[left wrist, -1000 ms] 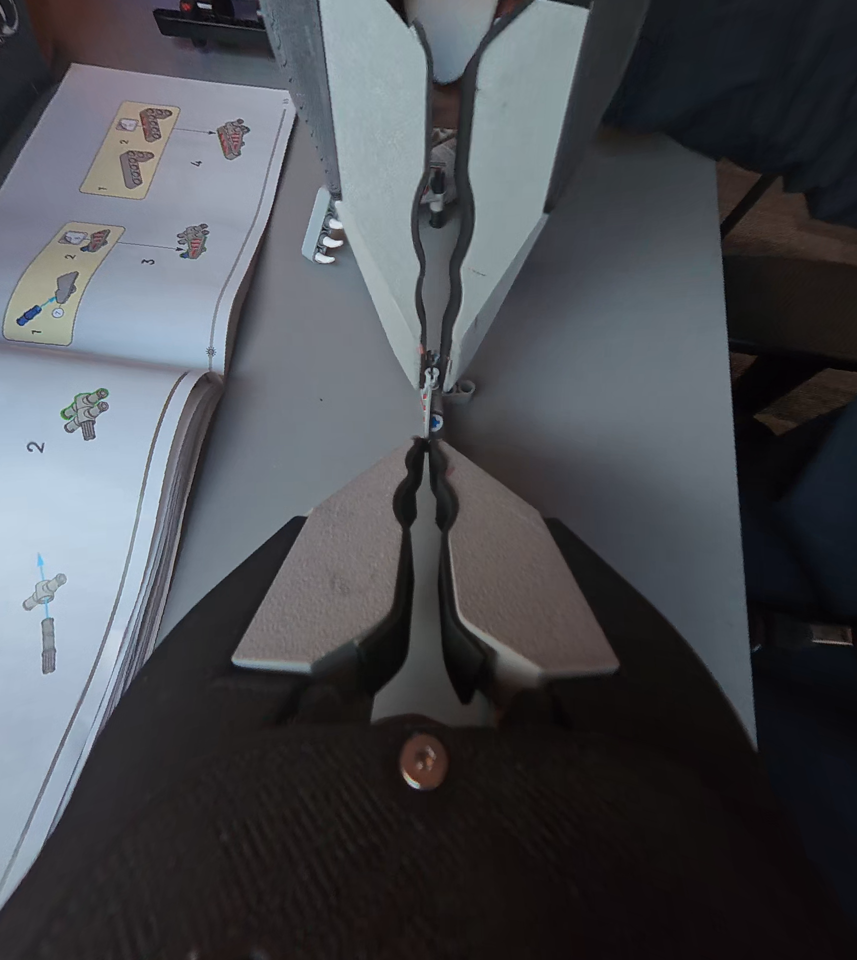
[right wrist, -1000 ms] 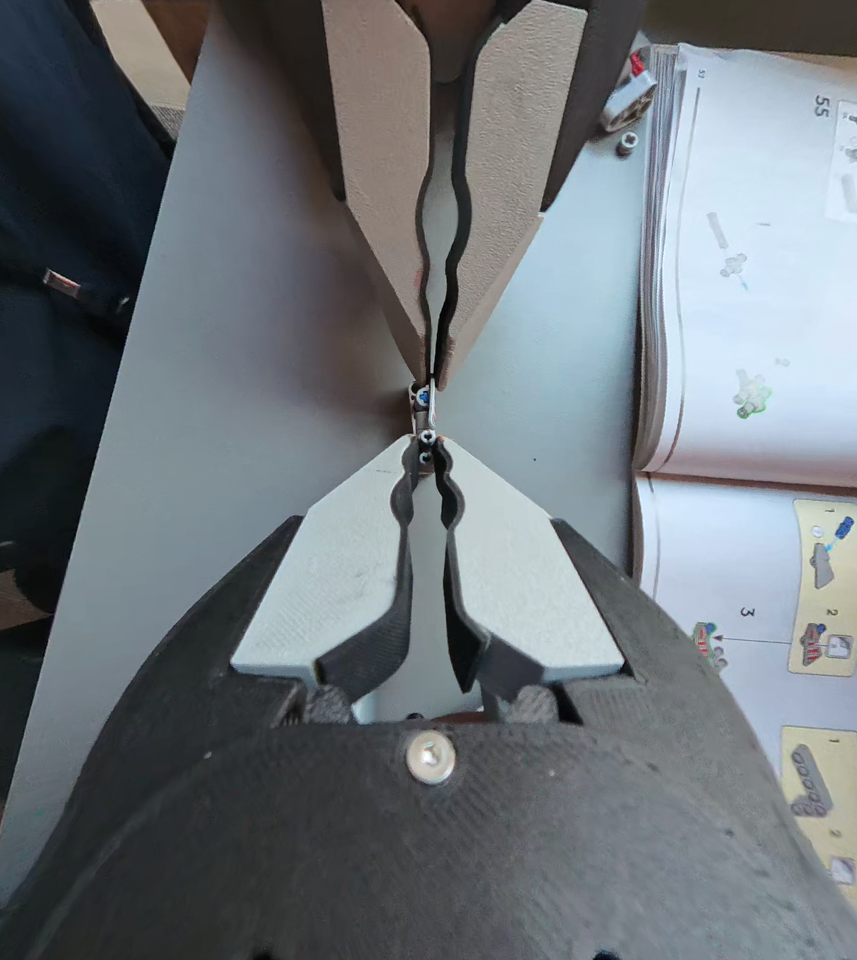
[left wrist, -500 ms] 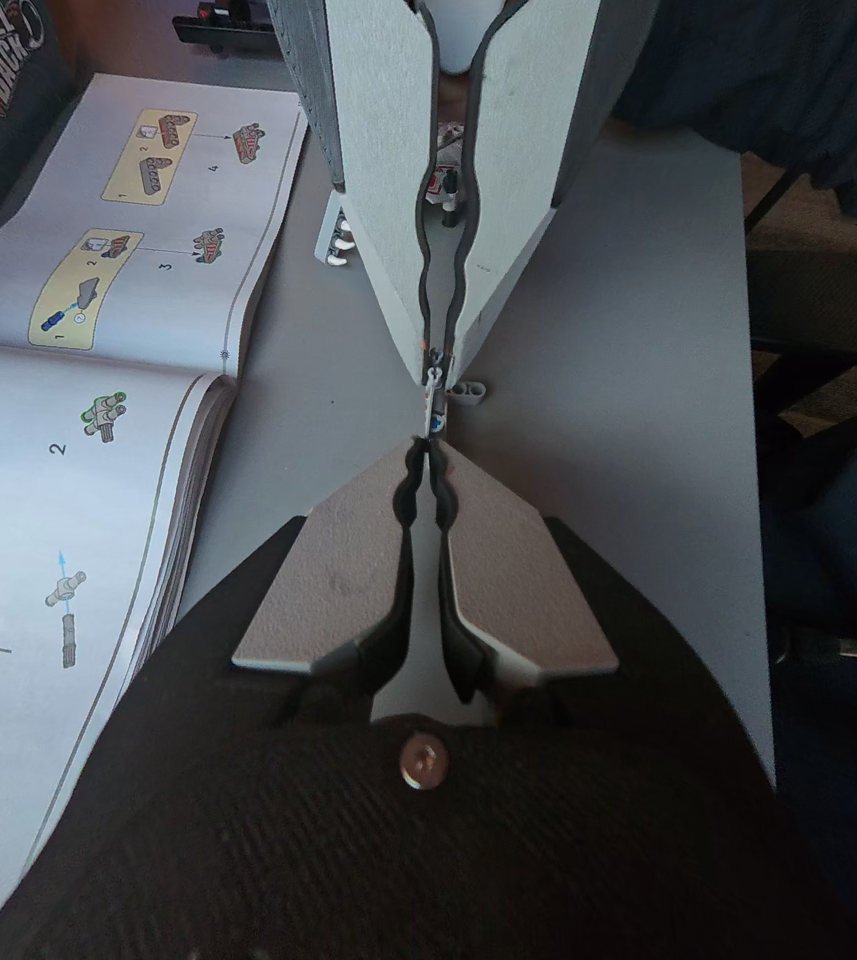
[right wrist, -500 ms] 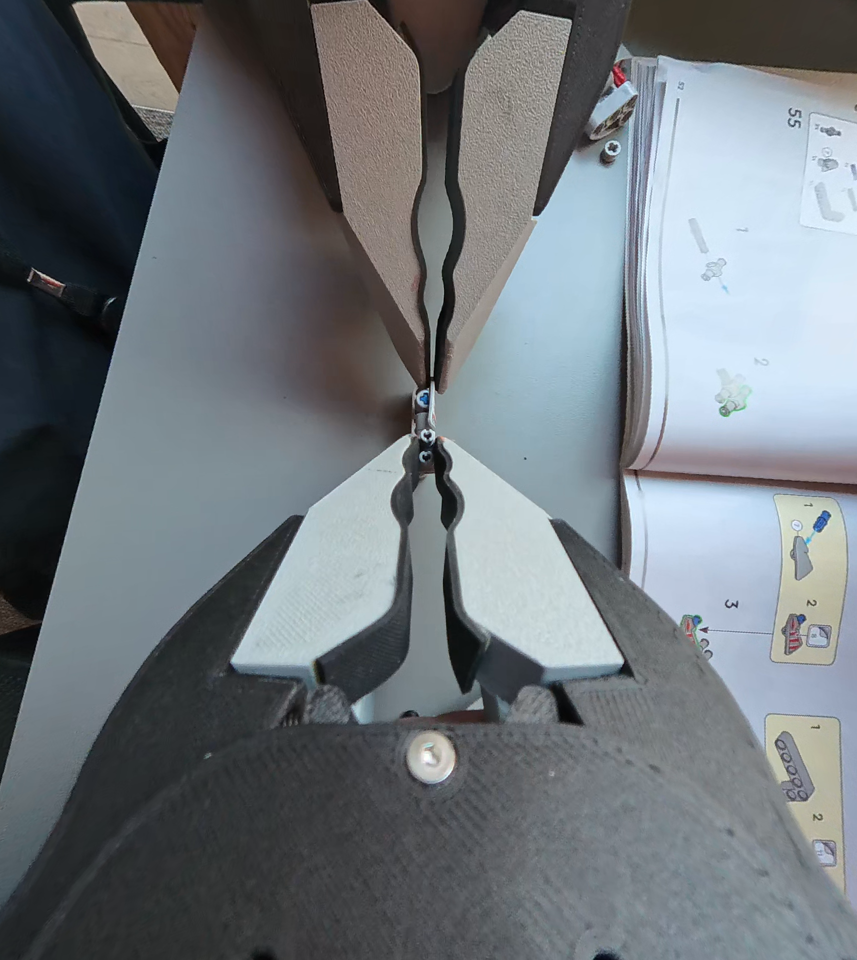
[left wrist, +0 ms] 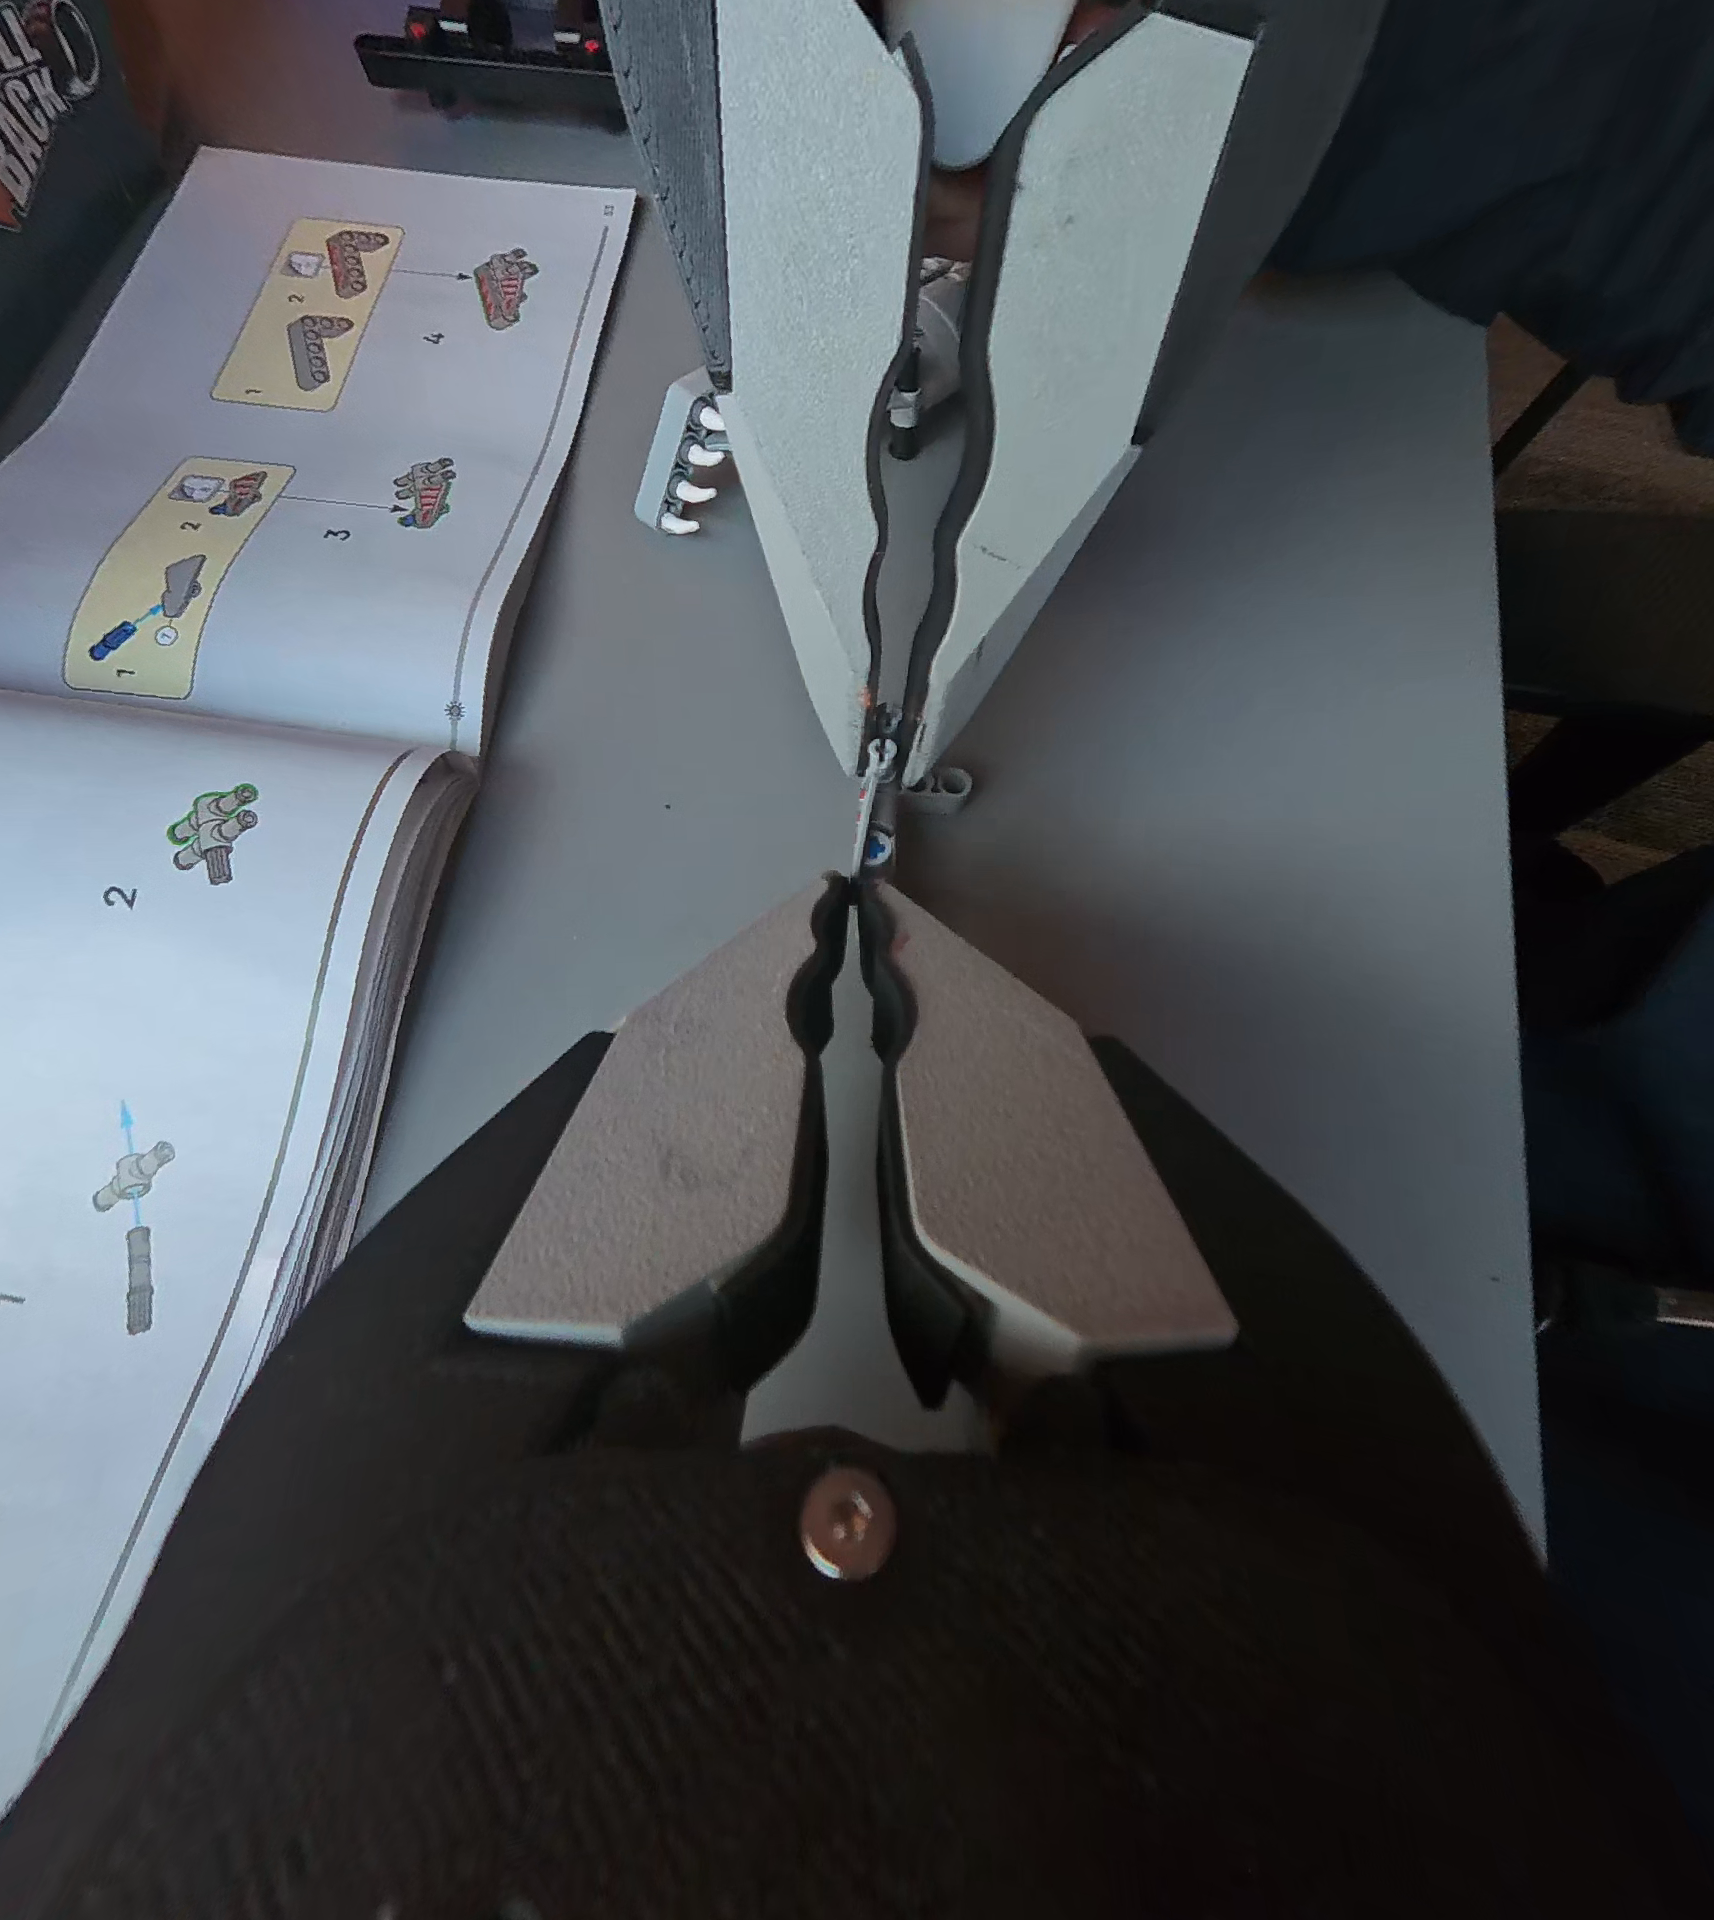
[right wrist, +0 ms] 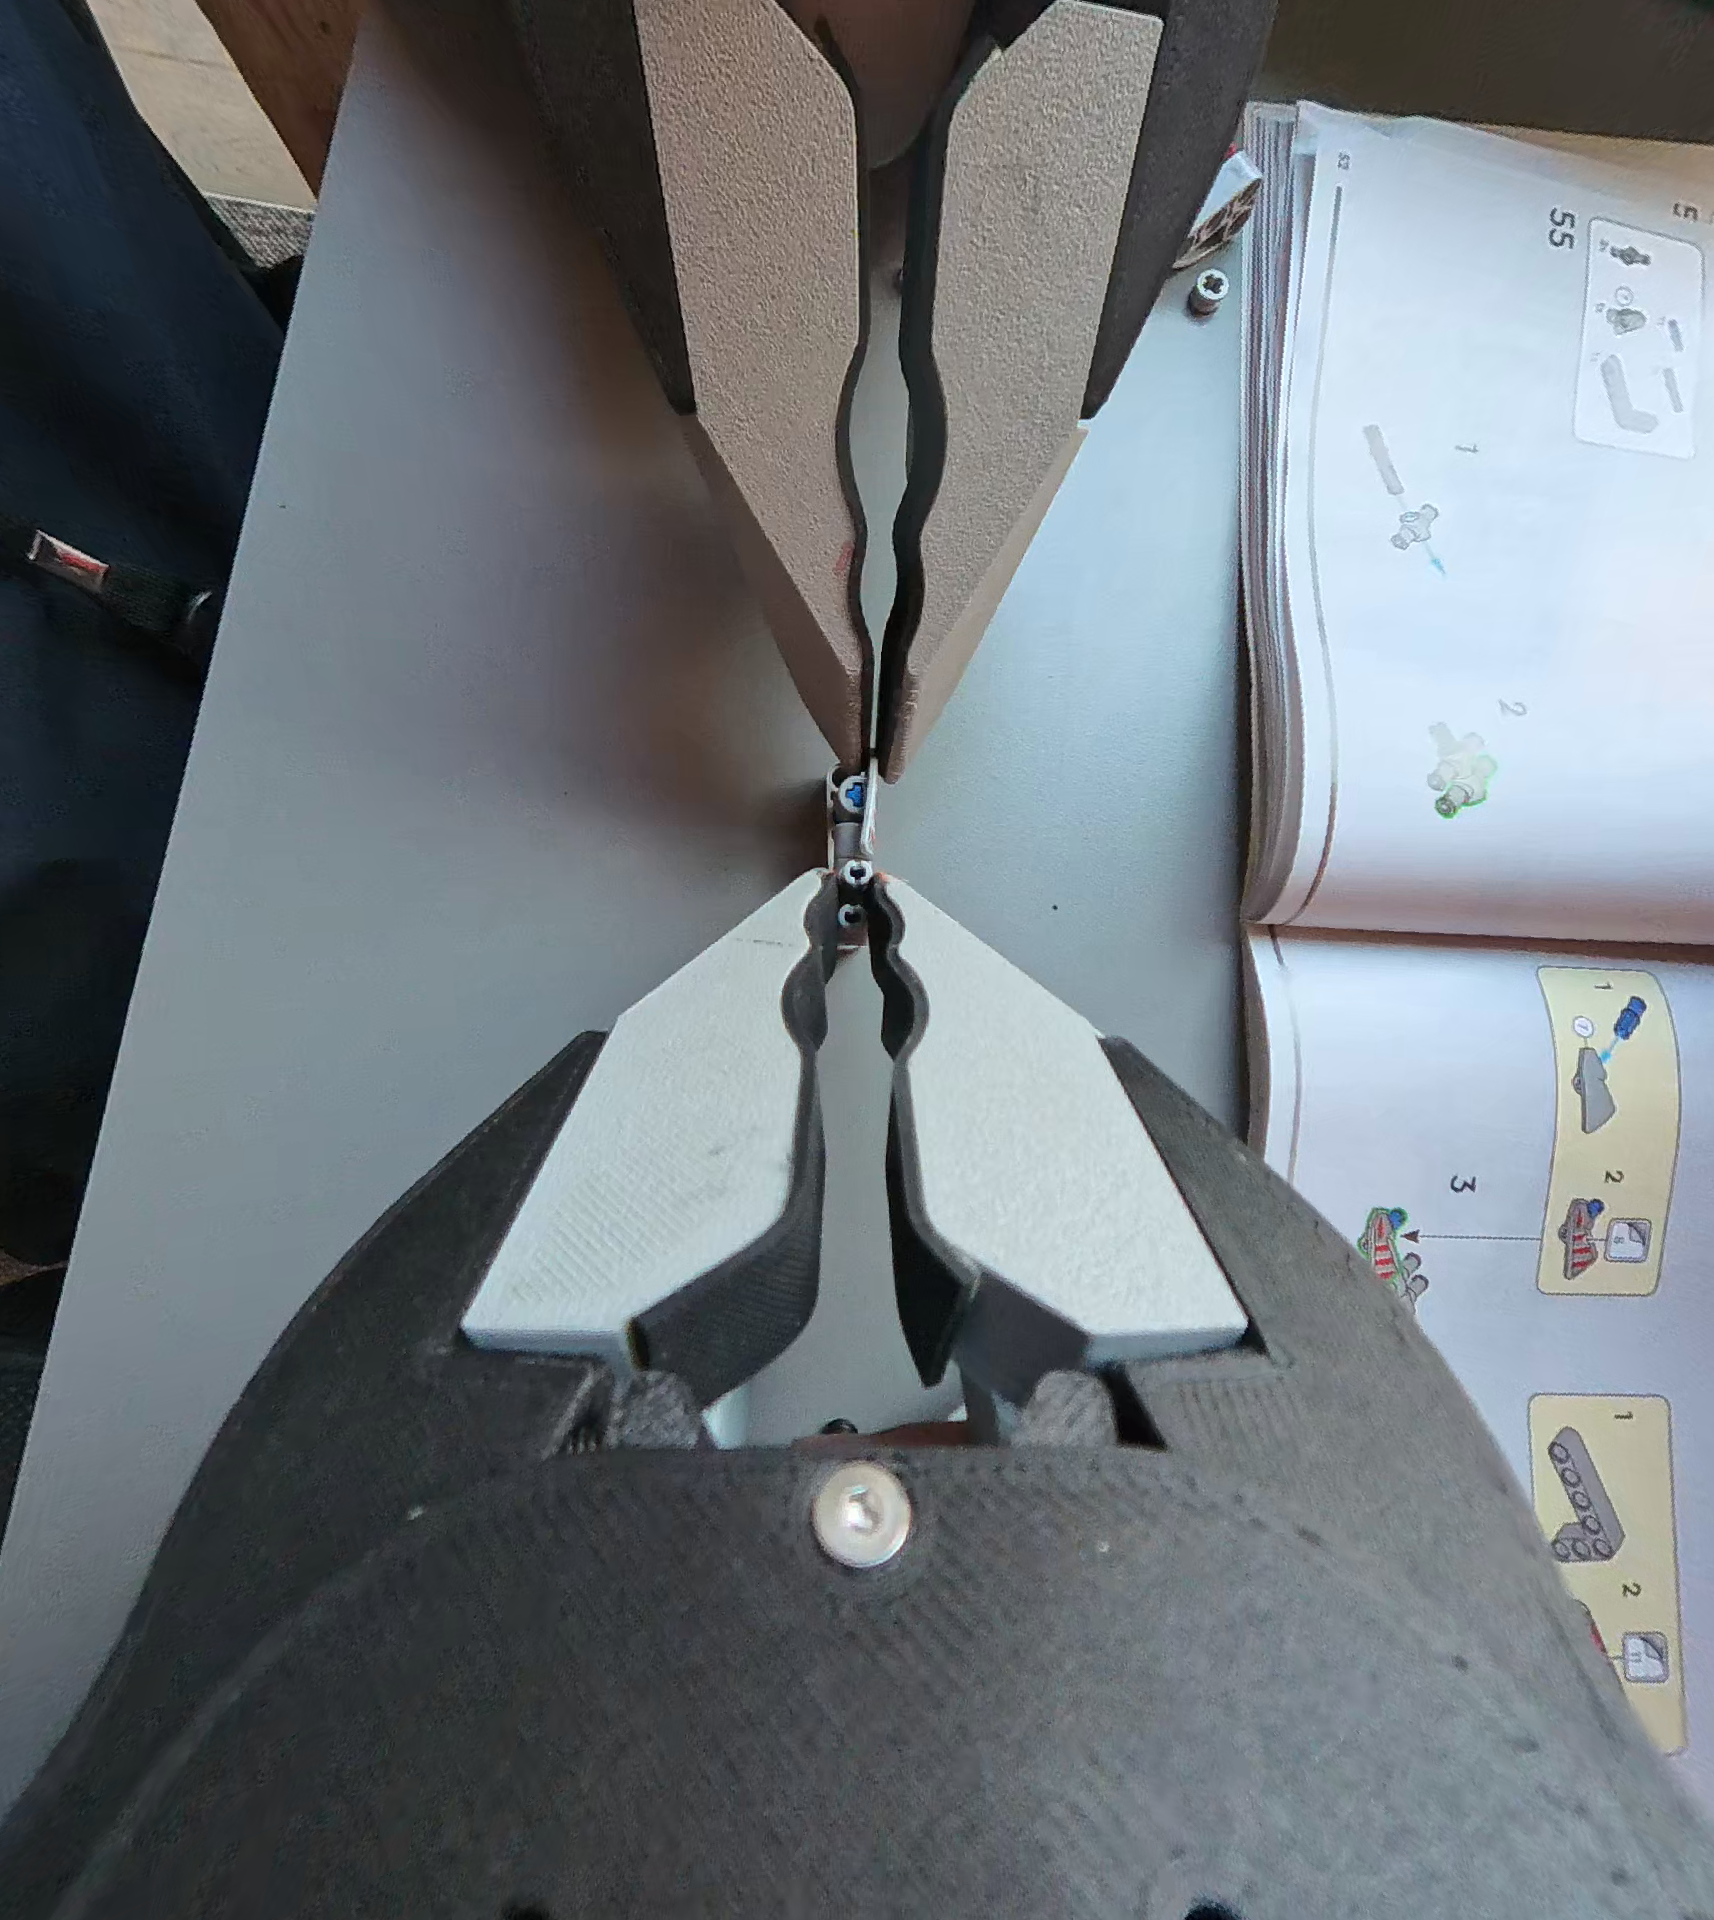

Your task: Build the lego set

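Observation:
My two grippers meet tip to tip above the grey table (left wrist: 1248, 727). My right gripper (right wrist: 851, 896) is shut on a small dark grey lego piece (right wrist: 845, 831) with a blue pin; the piece also shows in the left wrist view (left wrist: 879, 831). My left gripper (left wrist: 853, 891) is shut on a thin white strip (left wrist: 865, 816) that lies along that piece. In the right wrist view the left gripper (right wrist: 874, 771) comes down from the top, with the strip (right wrist: 869, 805) coming out between its tips. In the left wrist view the right gripper (left wrist: 889, 743) comes down from the top.
An open instruction booklet (left wrist: 209, 520) lies beside the grippers, also in the right wrist view (right wrist: 1507, 623). A grey beam with white pins (left wrist: 681, 457), a small light grey connector (left wrist: 941, 784) and a black lego build (left wrist: 489, 62) lie on the table. A person's dark clothing (left wrist: 1663, 935) borders the table edge. The grippers are tip to tip, or close to it.
Both grippers stay shut and tip to tip on the small piece. They have drifted slightly together over the table; the booklet and loose parts shift a little in both views.

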`<state>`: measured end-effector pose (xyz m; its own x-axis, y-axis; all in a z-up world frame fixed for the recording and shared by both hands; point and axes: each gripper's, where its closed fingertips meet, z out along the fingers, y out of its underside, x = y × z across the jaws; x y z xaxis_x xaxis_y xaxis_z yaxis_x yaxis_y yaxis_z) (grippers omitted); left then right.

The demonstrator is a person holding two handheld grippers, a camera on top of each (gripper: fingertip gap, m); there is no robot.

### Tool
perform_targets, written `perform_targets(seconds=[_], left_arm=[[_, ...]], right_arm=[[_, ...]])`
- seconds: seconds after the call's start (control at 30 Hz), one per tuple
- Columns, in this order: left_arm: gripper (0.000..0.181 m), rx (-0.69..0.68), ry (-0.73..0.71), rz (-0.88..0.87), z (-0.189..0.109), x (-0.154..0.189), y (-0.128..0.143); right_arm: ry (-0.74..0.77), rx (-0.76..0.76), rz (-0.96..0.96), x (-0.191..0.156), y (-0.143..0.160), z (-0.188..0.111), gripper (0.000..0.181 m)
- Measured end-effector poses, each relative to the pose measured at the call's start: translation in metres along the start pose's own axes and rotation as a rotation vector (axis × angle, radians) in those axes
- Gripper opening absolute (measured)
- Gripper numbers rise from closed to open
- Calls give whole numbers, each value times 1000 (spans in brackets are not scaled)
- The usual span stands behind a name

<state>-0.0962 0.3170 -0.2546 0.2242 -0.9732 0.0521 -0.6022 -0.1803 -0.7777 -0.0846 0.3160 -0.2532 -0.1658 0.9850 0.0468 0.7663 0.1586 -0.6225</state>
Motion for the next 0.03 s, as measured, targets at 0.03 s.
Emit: perform_targets(seconds=[0.03], left_arm=[[0, 0, 2, 2, 0, 0, 0]], right_arm=[[5, -1, -6, 0, 0, 0, 3]])
